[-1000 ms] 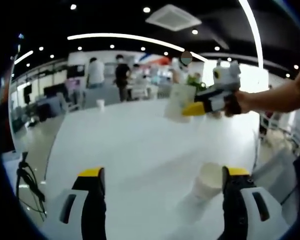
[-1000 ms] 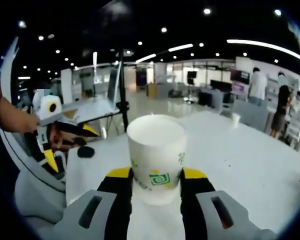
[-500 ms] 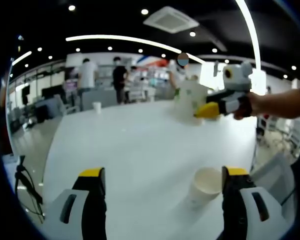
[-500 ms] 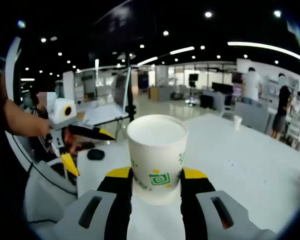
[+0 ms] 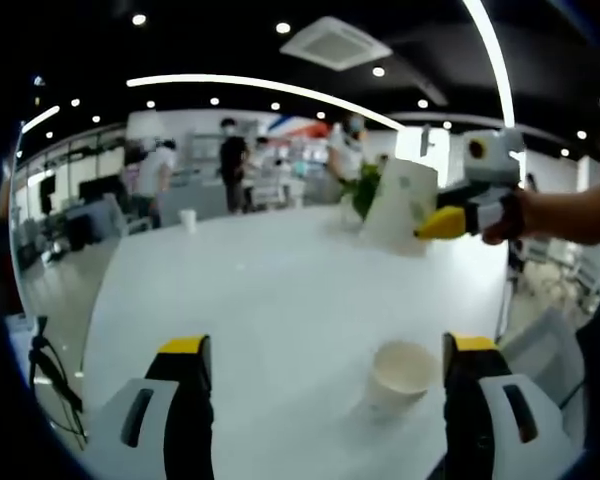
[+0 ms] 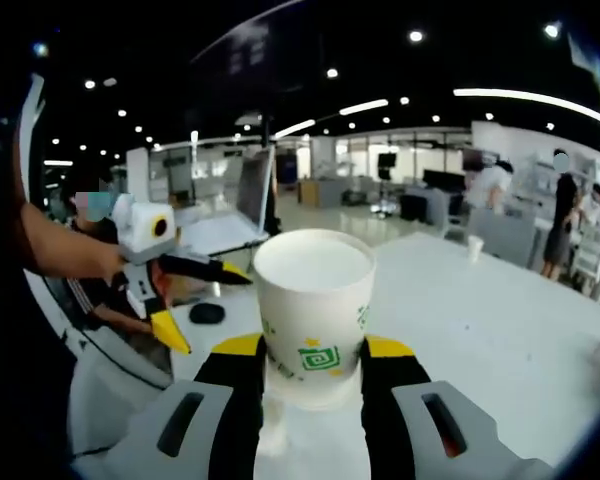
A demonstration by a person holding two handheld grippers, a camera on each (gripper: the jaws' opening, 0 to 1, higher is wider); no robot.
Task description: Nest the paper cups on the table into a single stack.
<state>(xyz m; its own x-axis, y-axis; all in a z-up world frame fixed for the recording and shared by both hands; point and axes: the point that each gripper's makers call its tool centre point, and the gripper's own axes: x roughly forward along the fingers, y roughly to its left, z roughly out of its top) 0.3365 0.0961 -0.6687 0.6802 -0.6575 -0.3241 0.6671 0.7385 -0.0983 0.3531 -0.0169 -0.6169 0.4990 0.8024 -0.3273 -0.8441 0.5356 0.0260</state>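
1. Broadly, a long white table (image 5: 280, 300) fills the foreground, with an office and standing people behind.
2. Right gripper (image 6: 312, 375) pinches a white paper cup (image 6: 313, 310) upright by its lower wall, lifted clear of the table, seemingly ready to drop into another cup.
3. Left gripper (image 5: 320, 380) hangs spread wide and empty above the table.
4. An open-mouthed second cup (image 5: 400, 372) stands beside the left gripper's right jaw, probably the nesting target.
5. A small third cup (image 5: 187, 219) waits far across the table.

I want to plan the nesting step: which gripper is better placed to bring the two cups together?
Likely the right gripper: it is shut on a paper cup, held upright. The left gripper is open, and the second cup stands on the table by its right jaw.
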